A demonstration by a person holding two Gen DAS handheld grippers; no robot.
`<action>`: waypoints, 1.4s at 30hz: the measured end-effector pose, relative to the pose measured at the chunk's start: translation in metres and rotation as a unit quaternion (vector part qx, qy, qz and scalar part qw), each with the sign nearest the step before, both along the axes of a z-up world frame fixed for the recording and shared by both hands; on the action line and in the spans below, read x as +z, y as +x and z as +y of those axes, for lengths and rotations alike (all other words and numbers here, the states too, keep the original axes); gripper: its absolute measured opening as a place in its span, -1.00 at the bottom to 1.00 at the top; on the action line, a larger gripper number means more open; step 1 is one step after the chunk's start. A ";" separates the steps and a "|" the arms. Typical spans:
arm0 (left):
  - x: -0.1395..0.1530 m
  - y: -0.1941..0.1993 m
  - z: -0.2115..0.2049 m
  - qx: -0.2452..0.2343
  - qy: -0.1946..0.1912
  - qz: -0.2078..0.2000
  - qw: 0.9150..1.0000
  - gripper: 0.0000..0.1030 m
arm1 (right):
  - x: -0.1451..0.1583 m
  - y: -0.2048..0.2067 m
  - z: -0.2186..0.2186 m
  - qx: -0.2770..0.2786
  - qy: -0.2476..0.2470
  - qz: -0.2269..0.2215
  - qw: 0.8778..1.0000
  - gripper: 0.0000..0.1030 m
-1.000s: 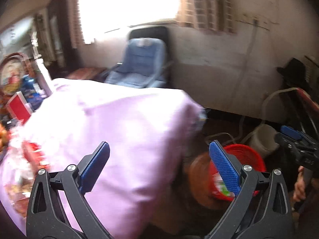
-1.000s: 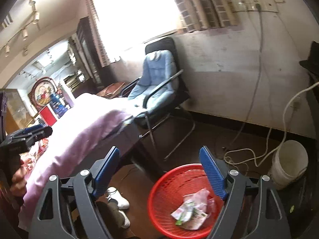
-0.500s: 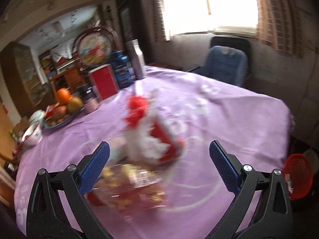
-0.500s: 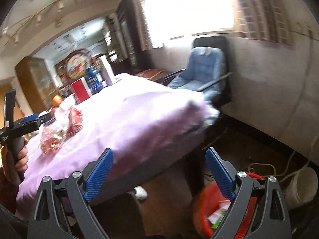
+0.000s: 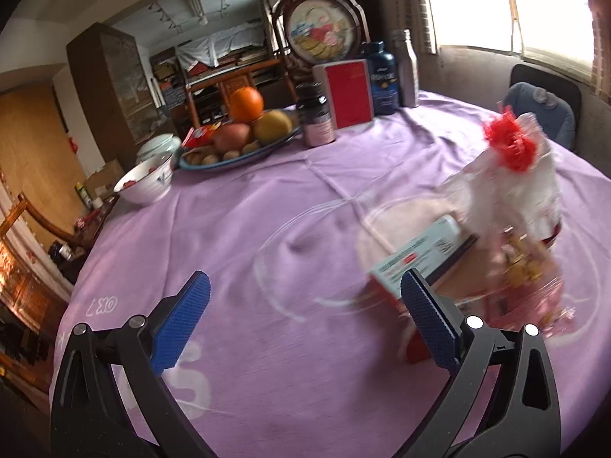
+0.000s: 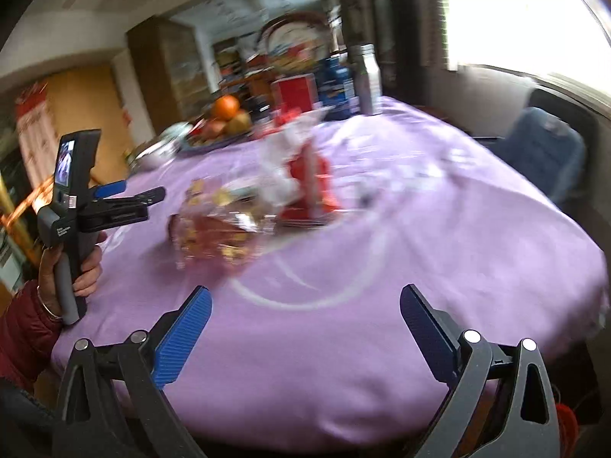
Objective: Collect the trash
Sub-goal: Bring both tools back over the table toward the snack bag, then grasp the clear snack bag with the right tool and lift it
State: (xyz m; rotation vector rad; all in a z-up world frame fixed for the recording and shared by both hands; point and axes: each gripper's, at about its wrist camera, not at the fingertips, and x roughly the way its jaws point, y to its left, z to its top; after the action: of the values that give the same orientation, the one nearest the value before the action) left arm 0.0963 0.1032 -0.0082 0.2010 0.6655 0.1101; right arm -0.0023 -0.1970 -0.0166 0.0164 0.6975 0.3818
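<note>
Your crumpled clear wrapper with red and gold scraps [image 6: 217,229] lies blurred on the lilac-clothed desk [image 6: 420,267]; left claw [image 5: 301,324] spread, right claw [image 6: 305,328] opening, both empty.

Round table [image 5: 267,381] under a lilac cloth with faint white markings. Far edge, left to right: a white bowl [image 5: 144,183], a blue dish of fruit [image 5: 238,145] topped by an orange, a dark jar [image 5: 317,120], a red box [image 5: 349,93], a blue bottle [image 5: 383,78] and a metal bottle [image 5: 408,70]. Nearer, on the right: a heap of crumpled clear wrapping [image 5: 511,206] with red scraps, touching a flat carton [image 5: 420,257].
</note>
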 end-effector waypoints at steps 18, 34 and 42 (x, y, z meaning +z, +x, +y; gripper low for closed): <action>-0.034 0.015 0.060 0.074 -0.104 0.111 0.986 0.87 | -0.014 0.092 0.089 0.047 0.000 0.052 0.998 0.89; -0.046 0.025 0.063 0.088 -0.113 0.144 0.979 0.88 | -0.023 0.105 0.103 0.046 -0.027 0.076 0.996 0.89; -0.046 0.025 0.063 0.088 -0.113 0.144 0.979 0.88 | -0.024 0.103 0.095 0.058 0.011 0.079 0.995 0.27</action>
State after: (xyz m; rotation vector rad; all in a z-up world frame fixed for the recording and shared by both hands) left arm 0.1211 0.1662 -0.0542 -0.0642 0.9783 0.1761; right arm 0.1008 -0.1020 -0.0402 0.0263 0.8538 0.5037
